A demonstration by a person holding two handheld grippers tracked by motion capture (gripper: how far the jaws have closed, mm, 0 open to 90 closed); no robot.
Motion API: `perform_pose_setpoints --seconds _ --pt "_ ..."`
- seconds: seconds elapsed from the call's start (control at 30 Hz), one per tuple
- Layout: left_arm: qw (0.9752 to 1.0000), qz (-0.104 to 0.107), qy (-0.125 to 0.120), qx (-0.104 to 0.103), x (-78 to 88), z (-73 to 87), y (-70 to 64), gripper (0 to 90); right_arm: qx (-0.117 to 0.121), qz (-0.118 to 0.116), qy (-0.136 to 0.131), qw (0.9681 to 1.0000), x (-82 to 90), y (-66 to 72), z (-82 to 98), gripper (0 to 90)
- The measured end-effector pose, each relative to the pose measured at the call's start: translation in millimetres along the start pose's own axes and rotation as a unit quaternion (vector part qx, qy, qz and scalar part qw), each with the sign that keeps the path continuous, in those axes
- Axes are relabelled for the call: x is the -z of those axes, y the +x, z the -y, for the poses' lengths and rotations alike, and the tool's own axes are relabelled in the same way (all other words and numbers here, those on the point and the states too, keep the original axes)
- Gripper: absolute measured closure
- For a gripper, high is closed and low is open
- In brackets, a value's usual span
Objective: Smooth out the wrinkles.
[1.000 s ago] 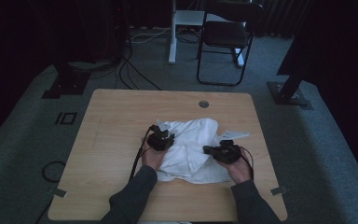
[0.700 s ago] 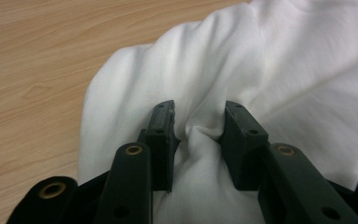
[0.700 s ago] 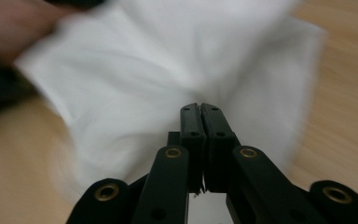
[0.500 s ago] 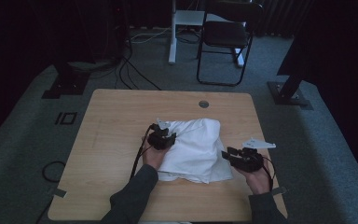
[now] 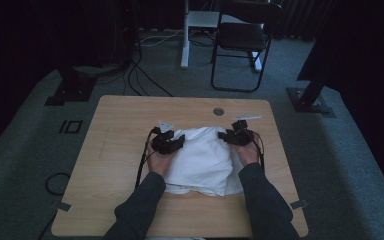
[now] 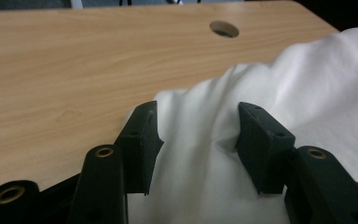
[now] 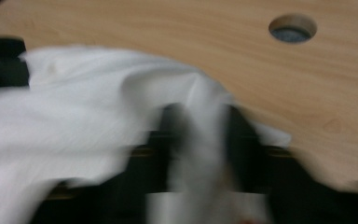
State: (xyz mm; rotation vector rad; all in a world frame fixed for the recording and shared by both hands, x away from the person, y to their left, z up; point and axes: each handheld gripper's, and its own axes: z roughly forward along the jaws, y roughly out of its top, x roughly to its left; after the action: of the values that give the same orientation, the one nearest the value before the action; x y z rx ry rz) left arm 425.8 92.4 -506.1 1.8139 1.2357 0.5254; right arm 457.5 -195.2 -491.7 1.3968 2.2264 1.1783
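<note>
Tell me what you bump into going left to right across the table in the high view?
Bare table → left gripper → white cloth → right gripper → bare table again.

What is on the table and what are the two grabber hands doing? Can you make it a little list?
table: light wood, round hole near the far edge
cloth: white cloth, rumpled, in the middle
left gripper: jaws apart and just opening, cloth between them, pads not pressing
right gripper: at the cloth's far right corner, jaws just closing on a fold; blurred
</note>
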Motion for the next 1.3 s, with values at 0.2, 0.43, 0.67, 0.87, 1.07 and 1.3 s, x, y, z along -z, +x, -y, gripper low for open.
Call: perform_pose_setpoints --seconds 0.2,0.43,0.67,0.87,1.07,1.3 --pt "0.9999 -0.001 0.011 0.002 -6.9 5.7 -5.1 47.9 -0.011 -0.011 -0.071 0.9974 43.2 -6.7 7.7 85.6" --pt "0.9994 -0.006 0.035 -0.003 -14.9 11.5 -14.1 48.1 -0.02 0.022 -0.062 0.9976 62.4 -23.4 31.2 84.5" --pt "0.9993 0.036 -0.008 -0.008 15.5 3.0 -23.3 47.3 -0.025 0.059 0.001 0.998 58.2 -33.0 54.2 75.0" --pt "0.998 0.053 -0.017 -0.03 33.8 8.0 -30.7 46.8 0.0 0.049 -0.067 0.9966 88.9 6.5 51.2 45.7" --pt "0.9975 0.062 -0.014 -0.031 34.6 15.3 -34.1 46.1 0.053 -0.026 0.002 0.9982 58.1 54.6 71.4 39.0" --pt "0.9979 0.056 -0.023 -0.022 38.2 12.7 -27.7 45.7 0.071 -0.02 0.013 0.9972 63.2 53.8 88.6 86.7"
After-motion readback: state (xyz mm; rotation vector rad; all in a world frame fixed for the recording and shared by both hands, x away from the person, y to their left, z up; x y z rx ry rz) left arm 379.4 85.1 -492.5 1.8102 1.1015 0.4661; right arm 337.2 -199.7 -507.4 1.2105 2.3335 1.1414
